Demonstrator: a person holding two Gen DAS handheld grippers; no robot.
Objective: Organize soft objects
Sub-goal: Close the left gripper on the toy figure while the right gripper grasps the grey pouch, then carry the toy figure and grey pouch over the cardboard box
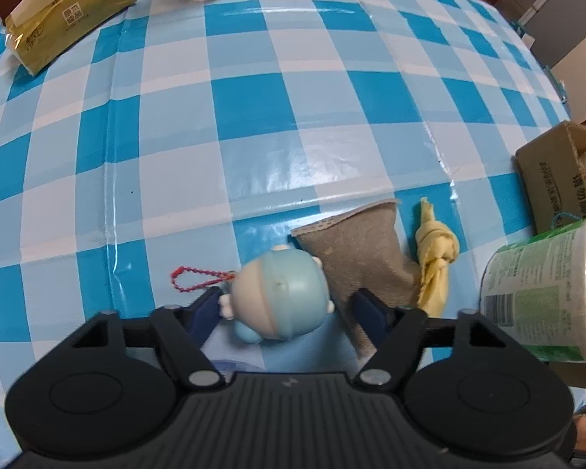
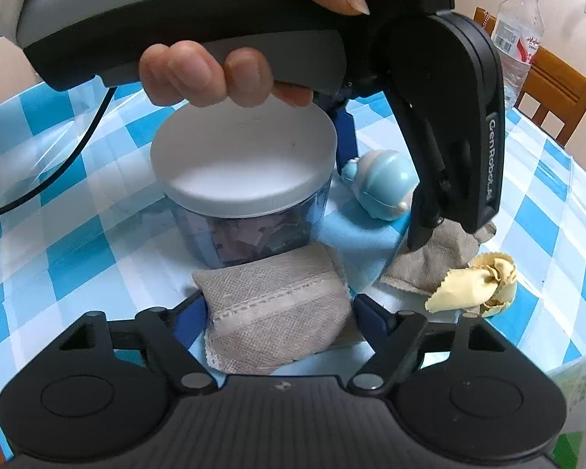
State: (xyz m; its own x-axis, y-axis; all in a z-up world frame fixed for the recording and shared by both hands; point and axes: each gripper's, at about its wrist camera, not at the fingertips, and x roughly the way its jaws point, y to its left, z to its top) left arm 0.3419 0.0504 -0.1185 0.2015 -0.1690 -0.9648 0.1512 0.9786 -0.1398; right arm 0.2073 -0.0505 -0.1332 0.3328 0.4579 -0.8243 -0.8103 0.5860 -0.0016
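Observation:
A pale blue soft toy [image 1: 279, 299] with a red bead loop lies on the checked cloth between the fingers of my left gripper [image 1: 289, 306]; the jaws stand on either side of it, wide, and contact is unclear. A grey pouch [image 1: 365, 258] and a knotted yellow cloth [image 1: 435, 254] lie just right of it. In the right wrist view my right gripper [image 2: 279, 312] has its jaws around a second grey pouch [image 2: 277, 312], which fills the gap. The toy [image 2: 385, 181], the first pouch [image 2: 433, 260] and the yellow cloth [image 2: 476, 283] show beyond, under the left gripper's body.
A white-lidded clear jar [image 2: 246, 179] stands just behind the second pouch. A green-wrapped paper roll [image 1: 547, 293] and a cardboard box [image 1: 551, 176] are at the right. A yellow tissue pack [image 1: 70, 11] and a water bottle [image 2: 517, 35] stand far off. A wooden chair [image 2: 554, 90] is beyond the table.

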